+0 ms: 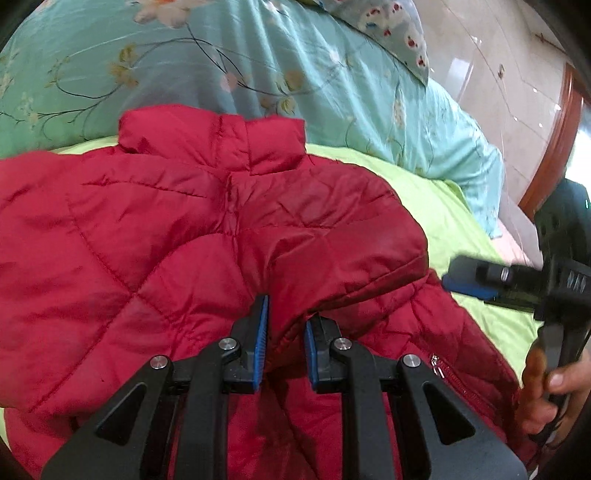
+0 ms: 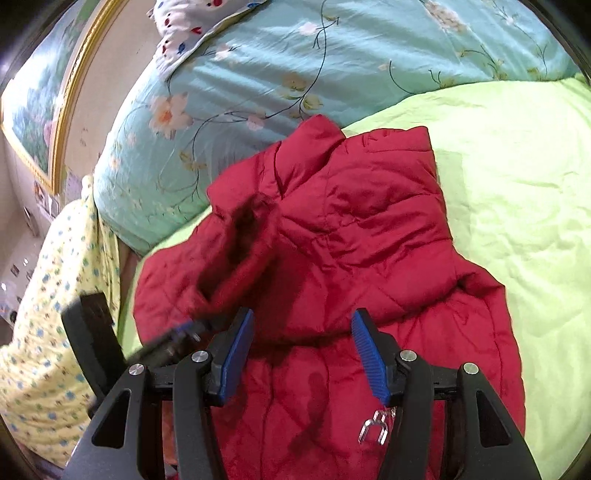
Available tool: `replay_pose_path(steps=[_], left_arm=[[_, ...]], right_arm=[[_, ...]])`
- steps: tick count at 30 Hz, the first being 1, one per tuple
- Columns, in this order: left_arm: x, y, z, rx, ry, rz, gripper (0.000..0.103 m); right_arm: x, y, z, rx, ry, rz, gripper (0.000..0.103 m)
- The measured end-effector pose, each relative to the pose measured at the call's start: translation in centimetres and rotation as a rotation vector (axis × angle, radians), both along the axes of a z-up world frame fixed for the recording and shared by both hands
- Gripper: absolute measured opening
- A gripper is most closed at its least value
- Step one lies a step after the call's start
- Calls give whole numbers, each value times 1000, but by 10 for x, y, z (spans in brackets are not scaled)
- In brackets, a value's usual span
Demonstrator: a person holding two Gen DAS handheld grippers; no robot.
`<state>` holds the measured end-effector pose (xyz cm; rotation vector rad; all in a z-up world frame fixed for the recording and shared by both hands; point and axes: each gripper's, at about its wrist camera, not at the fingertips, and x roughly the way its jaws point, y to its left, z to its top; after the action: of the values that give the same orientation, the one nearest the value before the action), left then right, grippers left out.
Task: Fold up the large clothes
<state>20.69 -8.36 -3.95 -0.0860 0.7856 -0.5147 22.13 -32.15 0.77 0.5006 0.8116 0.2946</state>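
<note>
A red quilted jacket [image 1: 166, 240] lies on the bed with its collar [image 1: 221, 144] pointing away. My left gripper [image 1: 286, 325] is shut on a raised fold of its sleeve, and red fabric fills the gap between the blue pads. In the right wrist view that sleeve [image 2: 243, 236] rises off the jacket [image 2: 369, 240], and the left gripper [image 2: 181, 332] shows as a blur at its lower end. My right gripper [image 2: 303, 332] hovers open over the jacket's body with nothing between its pads. It also shows at the jacket's right edge [image 1: 467, 282], held by a hand [image 1: 546, 387].
A lime green sheet [image 2: 498, 184] covers the bed under the jacket. A teal floral quilt [image 1: 258, 55] is piled behind the collar, with a patterned pillow [image 1: 388, 22] on it. Yellow floral cloth [image 2: 48, 295] is at the left. A metal zip pull [image 2: 373, 428] hangs near the right finger.
</note>
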Motion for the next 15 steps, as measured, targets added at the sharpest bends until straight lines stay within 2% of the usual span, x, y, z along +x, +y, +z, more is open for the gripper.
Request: replay_pose_path(steps=[2, 11, 13, 15], left_arm=[[-1, -5, -3, 15, 1, -13, 15], [1, -19, -10, 47, 15, -30, 15], [1, -19, -11, 50, 23, -28, 18], [3, -18, -11, 51, 43, -24, 22]], right_arm=[[6, -1, -2, 29, 8, 3, 72], [58, 7, -21, 205, 68, 67, 74], [68, 12, -26, 187, 81, 75, 63], [75, 18, -29, 151, 102, 86, 15]])
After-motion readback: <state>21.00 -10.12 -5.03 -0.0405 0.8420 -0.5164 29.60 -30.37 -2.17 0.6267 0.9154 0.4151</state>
